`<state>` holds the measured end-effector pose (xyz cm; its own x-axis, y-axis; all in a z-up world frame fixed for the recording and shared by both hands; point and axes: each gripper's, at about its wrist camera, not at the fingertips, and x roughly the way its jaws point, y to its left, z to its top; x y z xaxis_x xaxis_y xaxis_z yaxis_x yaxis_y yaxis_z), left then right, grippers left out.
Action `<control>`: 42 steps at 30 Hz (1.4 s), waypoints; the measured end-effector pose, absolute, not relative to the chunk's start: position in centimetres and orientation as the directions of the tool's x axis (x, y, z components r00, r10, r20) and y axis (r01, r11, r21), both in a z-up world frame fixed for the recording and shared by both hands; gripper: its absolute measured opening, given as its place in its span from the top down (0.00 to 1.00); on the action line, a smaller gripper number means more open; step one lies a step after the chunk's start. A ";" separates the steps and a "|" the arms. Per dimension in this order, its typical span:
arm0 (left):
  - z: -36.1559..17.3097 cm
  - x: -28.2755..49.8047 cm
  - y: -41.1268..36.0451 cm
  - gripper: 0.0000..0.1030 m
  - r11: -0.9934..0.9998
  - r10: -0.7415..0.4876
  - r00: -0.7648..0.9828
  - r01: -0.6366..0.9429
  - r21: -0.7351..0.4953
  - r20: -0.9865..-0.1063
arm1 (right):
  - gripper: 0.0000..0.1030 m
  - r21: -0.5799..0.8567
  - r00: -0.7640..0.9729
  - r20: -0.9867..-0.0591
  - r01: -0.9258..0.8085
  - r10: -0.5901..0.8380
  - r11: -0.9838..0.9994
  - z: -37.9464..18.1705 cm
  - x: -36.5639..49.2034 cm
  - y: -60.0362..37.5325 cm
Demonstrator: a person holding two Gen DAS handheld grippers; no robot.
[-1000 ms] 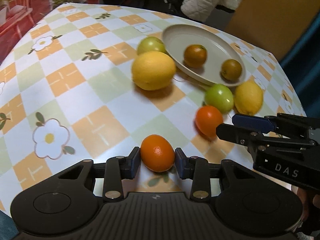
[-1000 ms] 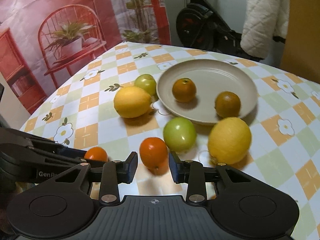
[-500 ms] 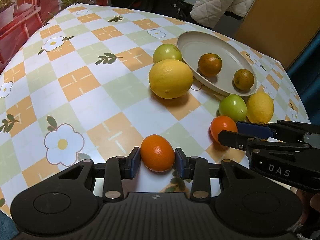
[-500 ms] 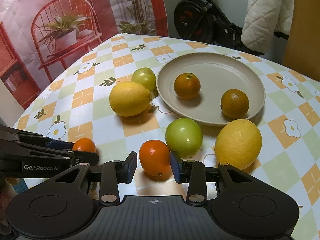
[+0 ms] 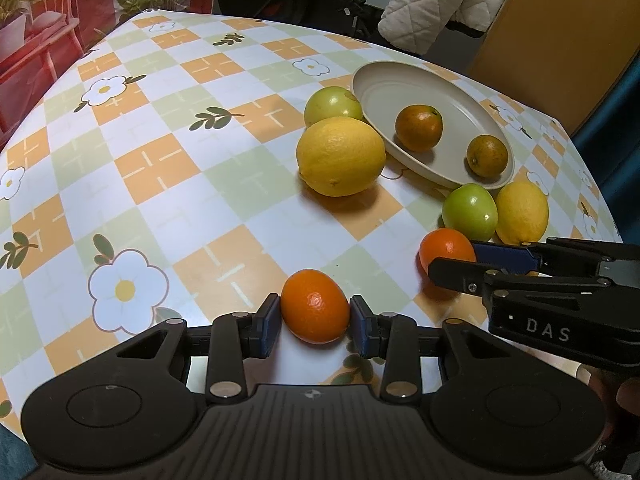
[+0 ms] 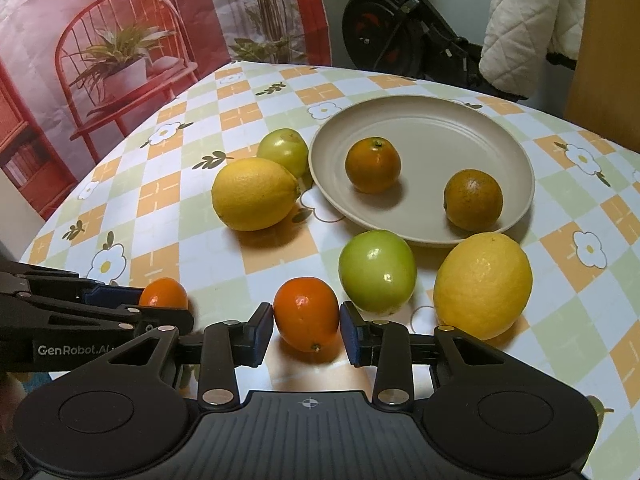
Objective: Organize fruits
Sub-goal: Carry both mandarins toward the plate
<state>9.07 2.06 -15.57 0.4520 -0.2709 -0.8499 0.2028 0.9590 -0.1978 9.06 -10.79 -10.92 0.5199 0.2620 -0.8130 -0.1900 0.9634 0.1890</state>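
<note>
My left gripper is shut on a small orange and holds it over the near part of the table. My right gripper is shut on a second small orange; it shows in the left wrist view too. A beige plate holds two darker oranges. Two lemons and two green fruits lie on the cloth around the plate.
The round table has a checked flower tablecloth. An exercise bike, a quilted white cloth and a wooden panel stand behind it. The table edge curves close on the right.
Both grippers have drawn back and risen a little with their oranges, so the plate and the other fruit look farther off. The fruit on the table has not moved.
</note>
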 end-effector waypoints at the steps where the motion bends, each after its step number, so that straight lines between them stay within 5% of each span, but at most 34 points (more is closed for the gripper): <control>1: -15.6 9.1 2.1 0.62 0.959 -0.270 0.452 0.203 -0.197 -0.850 | 0.68 0.191 0.523 -0.810 -0.191 0.265 0.963 -10.8 8.9 -10.9; 28: -11.5 8.2 0.5 0.62 0.952 -0.264 0.541 0.277 -0.128 -0.798 | 0.68 0.223 0.625 -0.734 -0.149 0.267 0.963 -7.9 6.0 -14.3; 42: -8.5 11.2 -3.3 0.62 0.910 -0.357 0.560 0.389 -0.143 -0.748 | 0.68 0.173 0.708 -0.681 -0.093 0.187 0.981 -5.8 7.8 -18.4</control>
